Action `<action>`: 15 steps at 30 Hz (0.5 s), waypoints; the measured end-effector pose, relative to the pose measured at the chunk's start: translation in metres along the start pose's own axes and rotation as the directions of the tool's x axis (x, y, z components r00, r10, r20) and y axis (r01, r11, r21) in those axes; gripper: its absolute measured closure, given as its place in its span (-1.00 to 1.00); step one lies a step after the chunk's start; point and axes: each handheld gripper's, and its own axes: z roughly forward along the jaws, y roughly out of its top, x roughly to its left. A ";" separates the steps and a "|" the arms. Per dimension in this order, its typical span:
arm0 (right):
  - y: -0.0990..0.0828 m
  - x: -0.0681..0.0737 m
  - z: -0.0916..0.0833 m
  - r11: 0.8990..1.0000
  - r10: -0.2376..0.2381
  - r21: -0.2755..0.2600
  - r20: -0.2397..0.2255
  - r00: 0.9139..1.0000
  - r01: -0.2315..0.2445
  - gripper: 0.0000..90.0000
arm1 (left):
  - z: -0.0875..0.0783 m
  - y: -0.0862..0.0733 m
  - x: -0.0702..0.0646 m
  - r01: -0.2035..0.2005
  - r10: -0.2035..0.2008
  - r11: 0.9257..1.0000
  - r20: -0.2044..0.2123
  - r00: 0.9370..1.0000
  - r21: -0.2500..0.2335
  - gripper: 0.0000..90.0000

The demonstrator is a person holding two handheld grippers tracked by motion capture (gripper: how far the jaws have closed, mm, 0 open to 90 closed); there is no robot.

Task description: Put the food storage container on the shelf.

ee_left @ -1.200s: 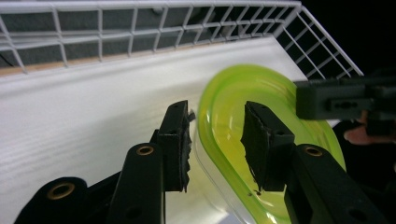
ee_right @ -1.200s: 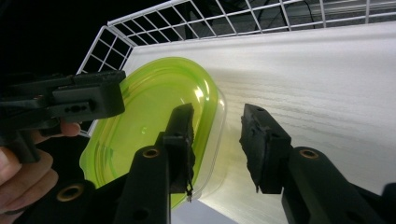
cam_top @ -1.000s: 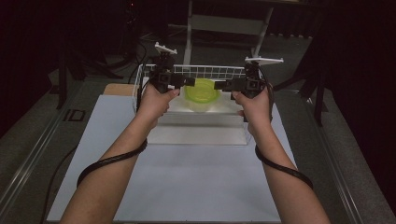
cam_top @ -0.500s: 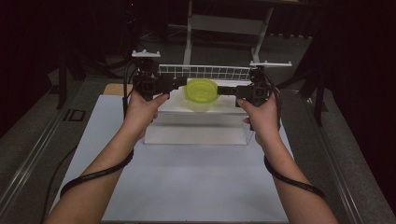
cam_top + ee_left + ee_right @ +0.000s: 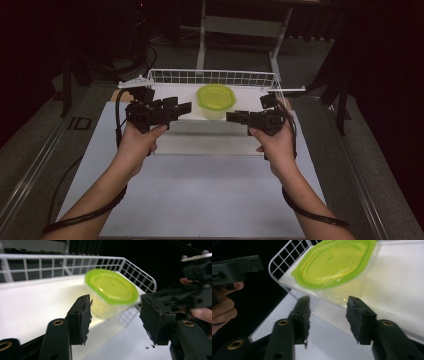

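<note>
**Lidded tub between two grippers**

A clear plastic tub with a green lid (image 5: 216, 100) sits inside a white wire basket (image 5: 215, 76) at the far end of the white table (image 5: 200, 200). The left gripper (image 5: 182, 107) and the right gripper (image 5: 231, 117) flank it, apart from it.

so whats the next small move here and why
Probably carry both grippers farther from the green-lidded container. It sits alone in the wire basket, and the left gripper and right gripper stand open and empty on either side of it.
</note>
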 end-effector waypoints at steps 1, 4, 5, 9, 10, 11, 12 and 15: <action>-0.002 0.001 0.002 1.000 -0.011 0.008 0.001 1.000 0.011 0.40 | 0.000 0.000 0.000 0.000 0.000 1.000 0.000 1.000 0.000 -0.09; -0.009 0.002 0.011 0.999 -0.030 0.028 0.015 0.999 0.030 0.83 | -0.001 -0.016 -0.003 0.001 -0.001 1.000 0.013 1.000 0.017 -0.14; -0.011 0.001 0.014 0.999 -0.034 0.037 0.017 0.999 0.033 0.94 | -0.001 -0.021 -0.005 -0.006 0.006 1.000 0.013 1.000 0.021 -0.25; -0.014 0.000 0.024 0.999 -0.036 0.034 0.034 0.999 0.035 1.00 | -0.002 -0.040 -0.008 -0.024 0.023 1.000 0.111 0.994 0.012 -0.50; -0.014 -0.001 0.025 0.999 -0.034 0.027 0.037 0.999 0.033 1.00 | -0.003 -0.045 -0.009 -0.024 0.023 1.000 0.126 0.992 0.006 -0.51; -0.014 -0.002 0.027 0.999 -0.031 0.022 0.036 0.999 0.030 1.00 | -0.003 -0.050 -0.011 -0.025 0.025 1.000 0.132 0.991 -0.001 -0.51; -0.014 -0.002 0.029 0.999 -0.028 0.018 0.034 0.999 0.027 1.00 | -0.004 -0.055 -0.011 -0.023 0.023 1.000 0.147 0.989 -0.005 -0.55; -0.013 -0.002 0.032 1.000 -0.021 0.000 0.037 0.999 0.021 1.00 | -0.003 -0.070 -0.015 -0.016 0.018 1.000 0.155 0.988 -0.012 -0.60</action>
